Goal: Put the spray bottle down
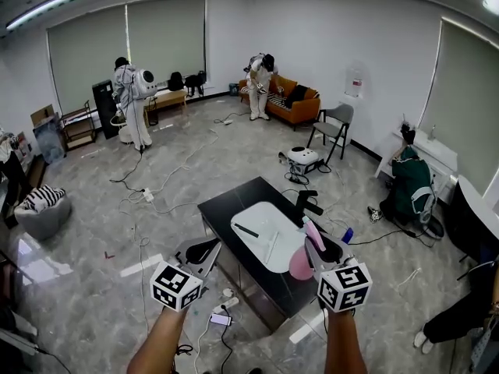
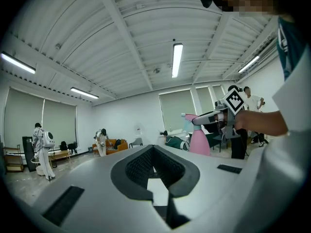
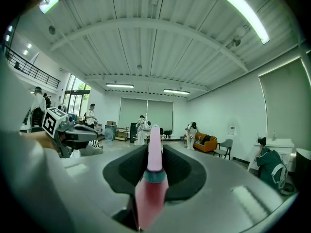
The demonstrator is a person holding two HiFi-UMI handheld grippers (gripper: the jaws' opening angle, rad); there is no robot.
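Note:
My right gripper (image 1: pixel 321 249) is shut on a pink spray bottle (image 1: pixel 302 260) and holds it above the near right corner of a black table (image 1: pixel 228 202). In the right gripper view the bottle (image 3: pixel 152 181) stands upright between the jaws, and its nozzle rises past my right gripper's tips (image 3: pixel 154 152). To the left of the table, over the floor, my left gripper (image 1: pixel 199 252) is shut with nothing in it. Its tips meet in the left gripper view (image 2: pixel 153 148), where the bottle (image 2: pixel 199 141) and the right gripper (image 2: pixel 210 118) show at the right.
A white board (image 1: pixel 269 236) with a thin dark item on it lies on the table, and a black device (image 1: pixel 306 202) stands at its far edge. Cables and a power strip (image 1: pixel 221 318) lie on the floor. A chair (image 1: pixel 334 127), an orange sofa (image 1: pixel 292 104) and several people stand farther off.

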